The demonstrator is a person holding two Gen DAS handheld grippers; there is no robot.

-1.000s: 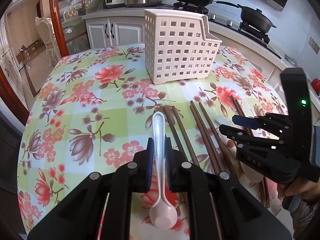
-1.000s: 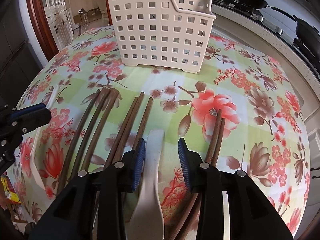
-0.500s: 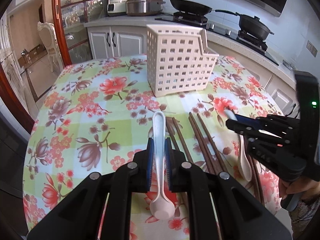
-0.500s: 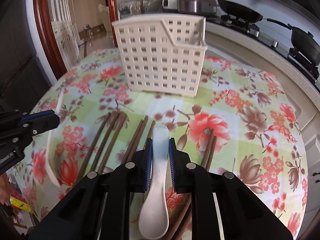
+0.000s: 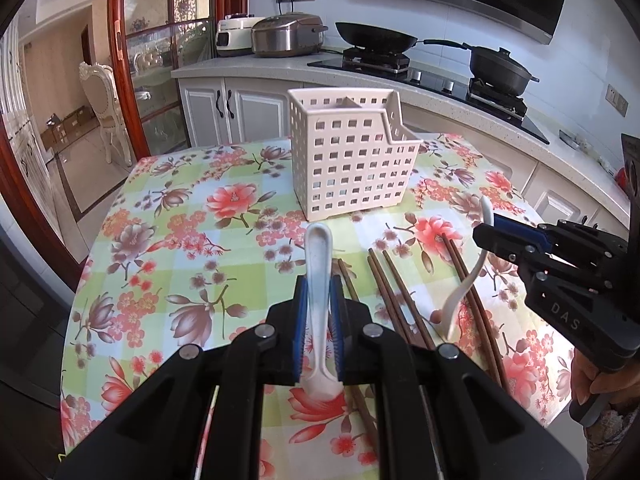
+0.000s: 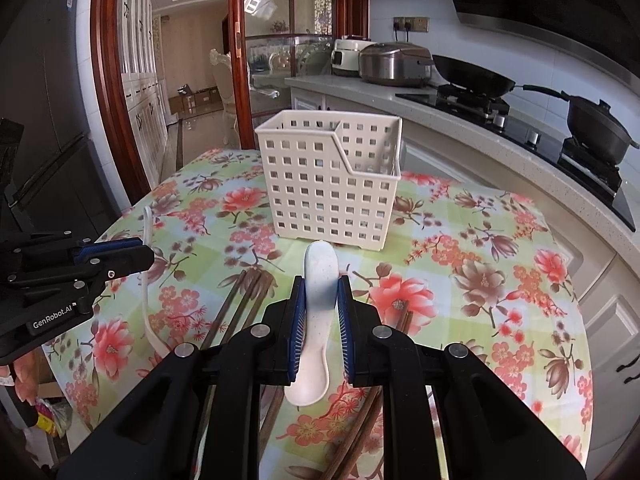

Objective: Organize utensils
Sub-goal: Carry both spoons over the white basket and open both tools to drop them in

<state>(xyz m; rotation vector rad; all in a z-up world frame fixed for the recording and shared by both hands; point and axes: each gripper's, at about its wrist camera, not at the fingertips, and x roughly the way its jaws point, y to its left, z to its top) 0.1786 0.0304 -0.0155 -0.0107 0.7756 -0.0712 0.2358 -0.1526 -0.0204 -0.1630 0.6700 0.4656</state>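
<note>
Left wrist view: left gripper (image 5: 318, 330) clamped on a white spoon (image 5: 319, 280) held above the floral table (image 5: 168, 240); white basket (image 5: 352, 160) stands far centre, brown chopsticks (image 5: 400, 300) lie right of the spoon, and the right gripper (image 5: 490, 236) at far right pinches a second spoon (image 5: 466, 284). Right wrist view: right gripper (image 6: 320, 328), its jaws having just closed, clamped on that second spoon (image 6: 318, 320); basket (image 6: 328, 180) far centre, chopsticks (image 6: 240, 304) near left below, left gripper (image 6: 140, 254) at left with its spoon (image 6: 149, 292).

Left hand-held gripper (image 5: 319, 320) and right hand-held gripper (image 6: 323, 320) each clamp a spoon handle, both tilted downward, raised above the counter (image 5: 160, 248).
</note>
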